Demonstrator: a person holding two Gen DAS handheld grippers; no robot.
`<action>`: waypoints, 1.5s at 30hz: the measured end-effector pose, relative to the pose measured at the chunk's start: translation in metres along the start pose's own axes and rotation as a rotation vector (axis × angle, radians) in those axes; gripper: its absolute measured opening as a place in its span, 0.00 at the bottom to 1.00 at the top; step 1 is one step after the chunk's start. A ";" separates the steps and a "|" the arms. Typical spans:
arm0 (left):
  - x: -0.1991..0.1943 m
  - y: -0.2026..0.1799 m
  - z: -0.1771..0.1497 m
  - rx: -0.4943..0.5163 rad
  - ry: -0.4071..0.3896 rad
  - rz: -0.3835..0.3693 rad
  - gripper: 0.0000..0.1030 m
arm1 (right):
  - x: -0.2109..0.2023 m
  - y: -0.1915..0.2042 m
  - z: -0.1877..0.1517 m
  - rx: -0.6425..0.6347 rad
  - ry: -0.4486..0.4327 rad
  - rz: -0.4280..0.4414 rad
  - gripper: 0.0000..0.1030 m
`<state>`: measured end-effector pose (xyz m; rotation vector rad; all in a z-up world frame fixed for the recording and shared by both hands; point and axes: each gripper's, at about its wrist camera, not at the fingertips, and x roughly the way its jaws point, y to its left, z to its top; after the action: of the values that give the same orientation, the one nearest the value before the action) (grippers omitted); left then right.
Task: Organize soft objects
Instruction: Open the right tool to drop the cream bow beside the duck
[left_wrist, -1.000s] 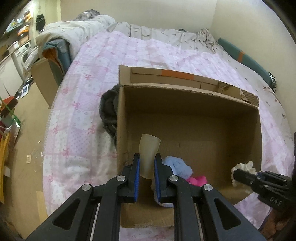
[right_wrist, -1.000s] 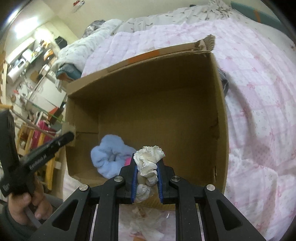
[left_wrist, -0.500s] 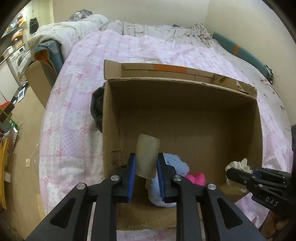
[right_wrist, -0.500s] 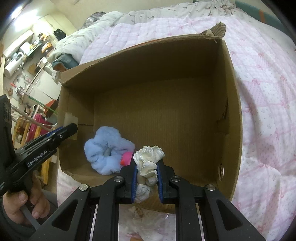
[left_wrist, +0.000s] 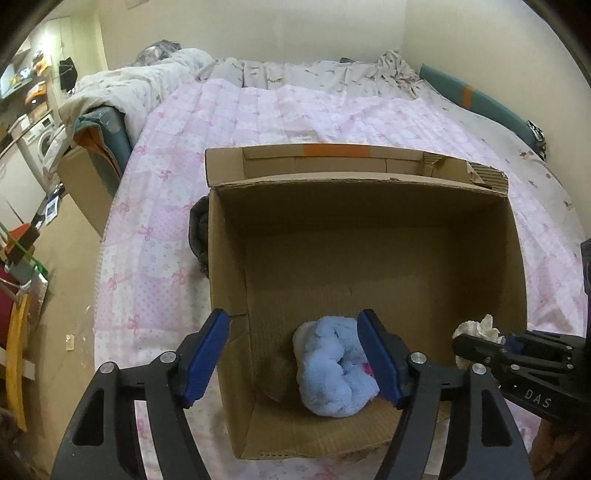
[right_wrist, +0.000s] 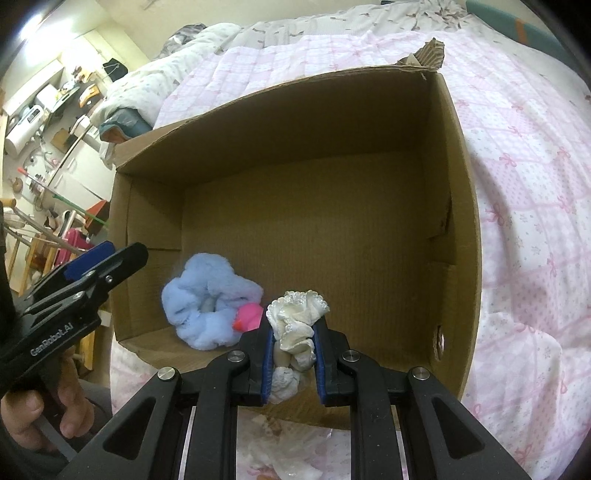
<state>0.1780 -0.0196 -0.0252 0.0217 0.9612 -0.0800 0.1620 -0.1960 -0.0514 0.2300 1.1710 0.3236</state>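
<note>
An open cardboard box (left_wrist: 369, 206) stands on the pink quilted bed. On its floor near the front lie a fluffy light-blue scrunchie (left_wrist: 332, 373) and a small pink thing (right_wrist: 249, 315) against it. My left gripper (left_wrist: 291, 332) hangs over the box's front left corner, its jaws opening wide with nothing between the pads; the scrunchie lies below them. The beige piece it held is out of sight. My right gripper (right_wrist: 295, 326) is shut on a white lace scrunchie (right_wrist: 297, 314) above the box's near edge. That gripper (left_wrist: 465, 345) also shows at the right of the left wrist view.
A dark garment (left_wrist: 197, 236) lies against the box's left outer wall. The pink quilt (left_wrist: 258, 118) spreads around the box, with rumpled bedding (left_wrist: 129, 85) at the far end. White fabric (right_wrist: 288, 458) lies on the bed below my right gripper. A hand (right_wrist: 40, 410) holds the left gripper's handle.
My left gripper's jaws have spread apart and the beige piece between them is gone from view. The right gripper still grips the white lace scrunchie.
</note>
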 end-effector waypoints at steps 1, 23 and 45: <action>0.000 0.001 0.000 -0.008 0.001 -0.006 0.67 | -0.001 0.001 0.000 -0.003 -0.004 -0.002 0.19; -0.001 0.003 0.002 -0.042 -0.004 -0.018 0.68 | -0.022 -0.003 0.004 0.039 -0.118 0.061 0.80; -0.047 0.022 -0.028 -0.081 -0.044 0.047 0.68 | -0.052 0.001 -0.021 -0.007 -0.141 -0.038 0.80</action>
<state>0.1305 0.0067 -0.0033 -0.0322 0.9187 0.0017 0.1237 -0.2136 -0.0140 0.2212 1.0334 0.2739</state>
